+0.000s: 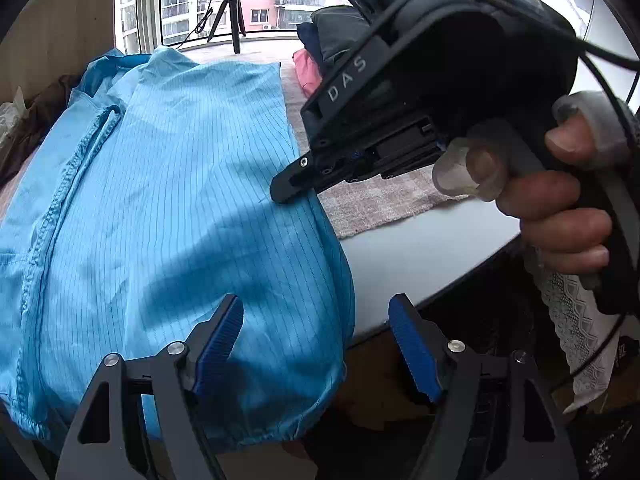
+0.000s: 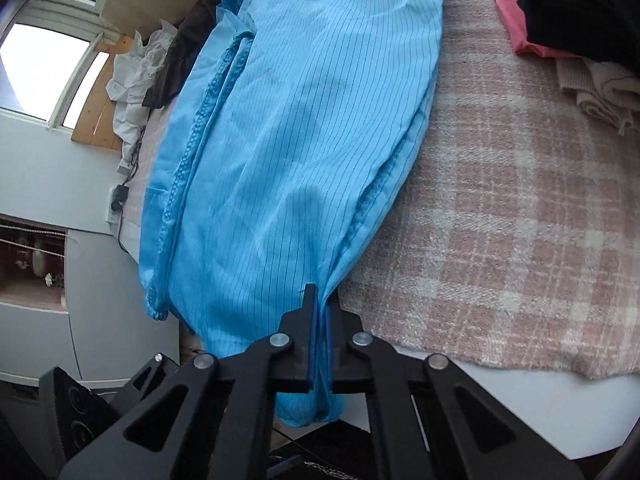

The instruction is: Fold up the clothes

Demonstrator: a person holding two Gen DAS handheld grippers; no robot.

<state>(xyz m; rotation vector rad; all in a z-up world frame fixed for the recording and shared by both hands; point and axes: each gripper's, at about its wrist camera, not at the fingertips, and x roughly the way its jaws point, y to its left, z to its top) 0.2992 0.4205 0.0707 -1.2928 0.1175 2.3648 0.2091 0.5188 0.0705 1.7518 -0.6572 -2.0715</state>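
Right wrist view: right tool (image 2: 319,344) clamped on striped blue garment (image 2: 304,120); left tool (image 1: 320,348) apart.

We see the blue garment (image 2: 304,128) of thin, smooth cloth with fine dark pinstripes and a light sheen. The checked blanket (image 2: 500,200) looks woolly and rough. The left gripper (image 1: 316,344) has matt black arms, ribbed blue pads and shiny metal rivets.

A white table (image 2: 520,400) carries a pink-and-cream checked blanket (image 2: 520,200) spread over most of its top. On the blanket lie a long blue striped garment (image 2: 300,140), its near end hanging over the table edge, and a pile of dark, pink and beige clothes (image 2: 560,20).
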